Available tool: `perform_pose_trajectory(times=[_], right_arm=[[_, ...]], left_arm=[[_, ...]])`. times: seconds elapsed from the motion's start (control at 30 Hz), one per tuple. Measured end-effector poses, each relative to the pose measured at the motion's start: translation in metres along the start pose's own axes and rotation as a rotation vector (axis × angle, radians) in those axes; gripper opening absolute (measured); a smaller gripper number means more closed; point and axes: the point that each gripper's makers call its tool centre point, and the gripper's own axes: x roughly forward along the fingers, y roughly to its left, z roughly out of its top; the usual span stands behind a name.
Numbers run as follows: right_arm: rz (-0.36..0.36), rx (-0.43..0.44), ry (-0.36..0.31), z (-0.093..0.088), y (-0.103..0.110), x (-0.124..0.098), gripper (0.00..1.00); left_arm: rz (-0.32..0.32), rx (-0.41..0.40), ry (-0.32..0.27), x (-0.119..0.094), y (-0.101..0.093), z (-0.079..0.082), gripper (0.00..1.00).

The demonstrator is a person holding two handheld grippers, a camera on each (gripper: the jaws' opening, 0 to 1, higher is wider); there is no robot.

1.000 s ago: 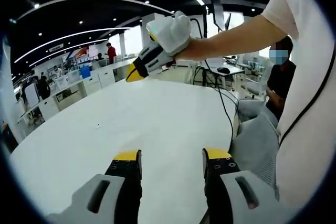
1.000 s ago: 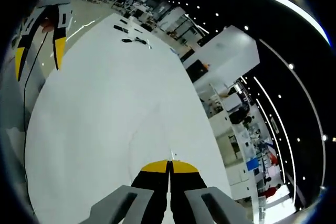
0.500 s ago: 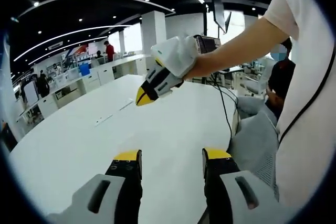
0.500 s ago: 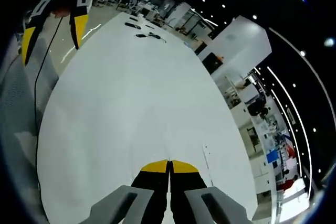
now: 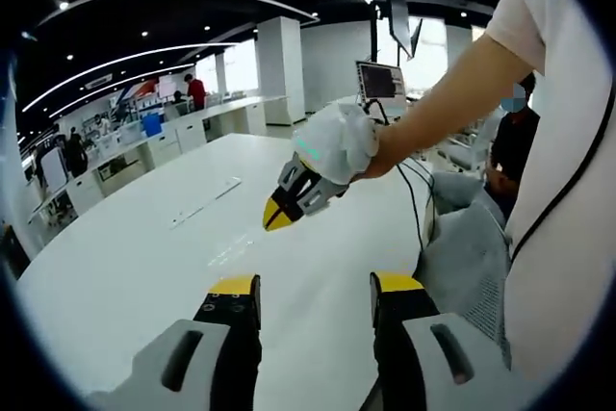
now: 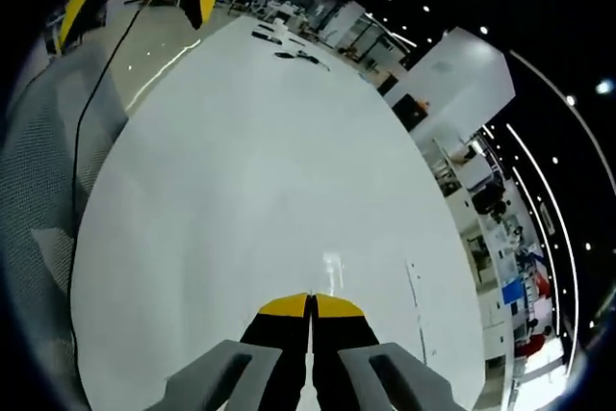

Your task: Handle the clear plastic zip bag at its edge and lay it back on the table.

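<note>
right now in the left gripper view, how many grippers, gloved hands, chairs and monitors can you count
grippers: 2 (left gripper, right gripper)
gloved hand: 1
grey chair: 1
monitor: 1
total: 5

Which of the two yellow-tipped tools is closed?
The right tool, held in the white-gloved hand: its yellow tips meet. The left tool has a wide gap between its tips.

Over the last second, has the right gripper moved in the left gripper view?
Yes. The right gripper has come down from level with the far desks and now points at the white table, jaws shut.
</note>
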Motion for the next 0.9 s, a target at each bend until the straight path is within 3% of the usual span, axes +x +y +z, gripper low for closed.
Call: perform_pose_trajectory(times=[0.13,0.23,0.33,0.7,0.83,0.9], right_arm=[[0.037,-0.006,0.007,-0.006,0.02,0.003,0.0],[0.069,-0.073,0.02,-0.01,0.037,0.006,0.0],[0.076,-0.058,0.021,-0.012,0.043,0.008,0.0],[0.02,-0.068,0.051,-0.031,0.019,0.02,0.0],[0.006,-0.109,0.052,-0.036,0.014,0.025,0.0],[0.002,-0.186,0.051,-0.037,0.011,0.027,0.0]], left_arm=[[-0.006,0.002,0.004,0.002,-0.001,0.0,0.43],[-0.01,0.004,0.006,0.003,-0.002,0.0,0.43],[-0.012,0.005,0.007,0.003,-0.002,0.001,0.43],[-0.007,0.0,0.015,0.002,-0.004,-0.003,0.42],[-0.005,-0.002,0.017,0.001,-0.003,-0.004,0.42],[-0.005,-0.003,0.019,0.001,-0.003,-0.005,0.42]])
